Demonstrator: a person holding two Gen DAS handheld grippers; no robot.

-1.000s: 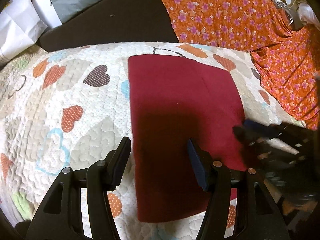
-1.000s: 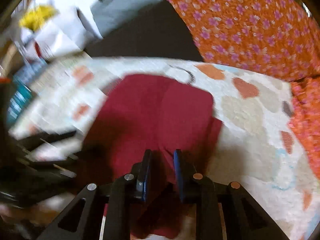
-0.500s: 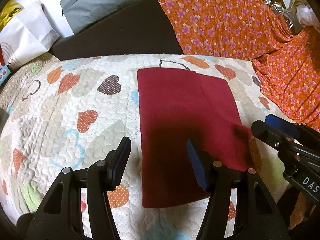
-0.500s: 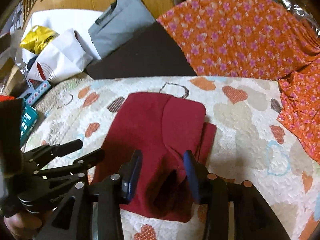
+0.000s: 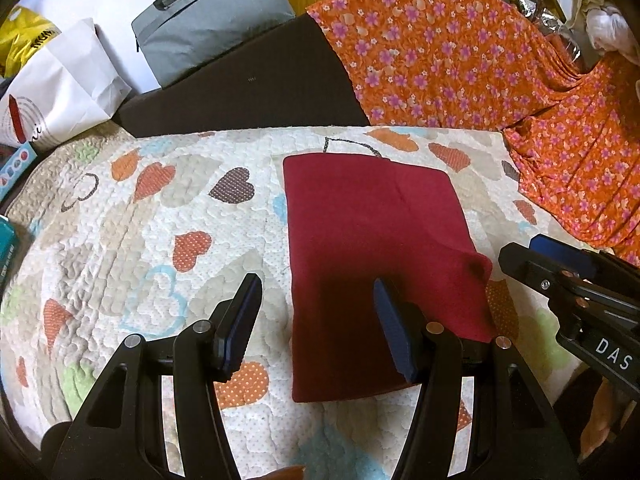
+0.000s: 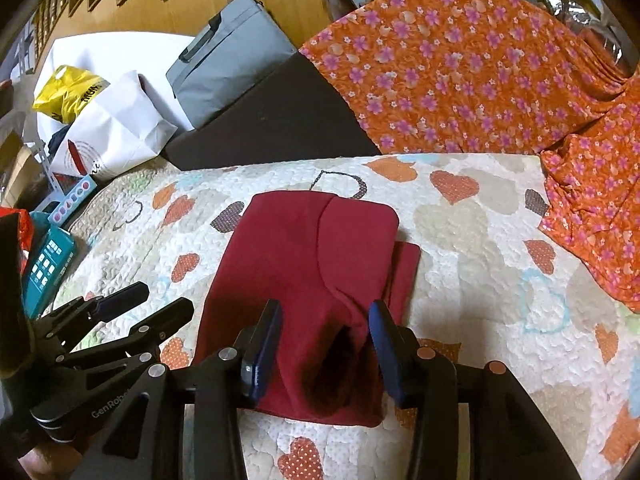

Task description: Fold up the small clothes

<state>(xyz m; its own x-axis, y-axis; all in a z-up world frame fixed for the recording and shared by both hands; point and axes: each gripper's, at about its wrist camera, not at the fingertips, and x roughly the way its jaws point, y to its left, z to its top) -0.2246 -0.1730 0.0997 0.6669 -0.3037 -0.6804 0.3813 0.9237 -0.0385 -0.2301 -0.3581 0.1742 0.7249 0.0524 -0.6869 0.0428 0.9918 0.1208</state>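
Lying flat on the heart quilt (image 5: 120,240), red garment (image 5: 372,220) is folded lengthwise; right edge layer puckers. My left claw (image 5: 316,320) and right claw (image 6: 326,344) hover wide, empty. Next, probably: crosswise fold from near hem.

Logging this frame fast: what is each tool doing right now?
Left tool: open, holding nothing.
Right tool: open, above the red garment, holding nothing.

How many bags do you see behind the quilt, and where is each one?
3. The grey bag leans on the dark cushion. The white paper bag is left of it. The yellow plastic bag is behind the white one. Others may be hidden.
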